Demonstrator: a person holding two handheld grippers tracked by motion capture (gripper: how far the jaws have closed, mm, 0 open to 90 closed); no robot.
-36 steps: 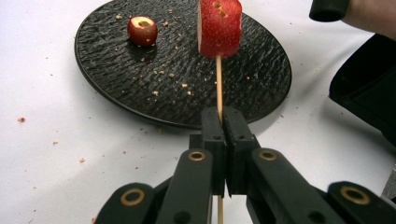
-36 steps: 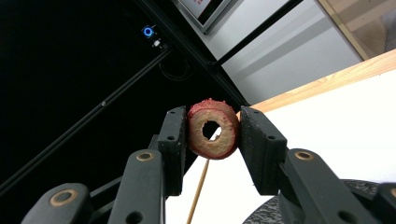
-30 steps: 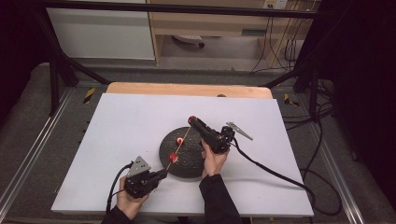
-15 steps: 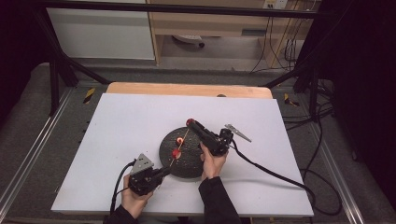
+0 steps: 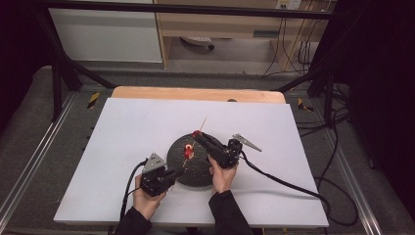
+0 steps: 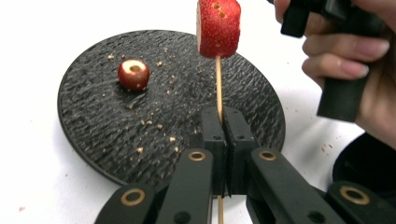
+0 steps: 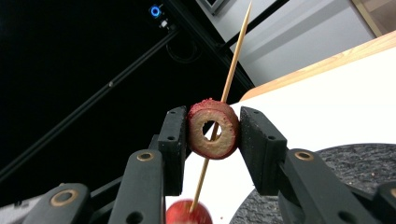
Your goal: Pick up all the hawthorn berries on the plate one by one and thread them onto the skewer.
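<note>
Nearest the person, the left gripper [image 6: 223, 140] has its jaws pressed together on a thin wooden skewer [image 6: 218, 84], which runs up through a red fruit piece [image 6: 218, 25]. Beyond lies a black plate [image 6: 93, 126] holding a small cored fruit [image 6: 133, 73]. Farther off, the right gripper [image 7: 214, 135] clamps a ring-shaped fruit slice [image 7: 214, 129], seemingly threaded on the skewer. No readable writing anywhere.
</note>
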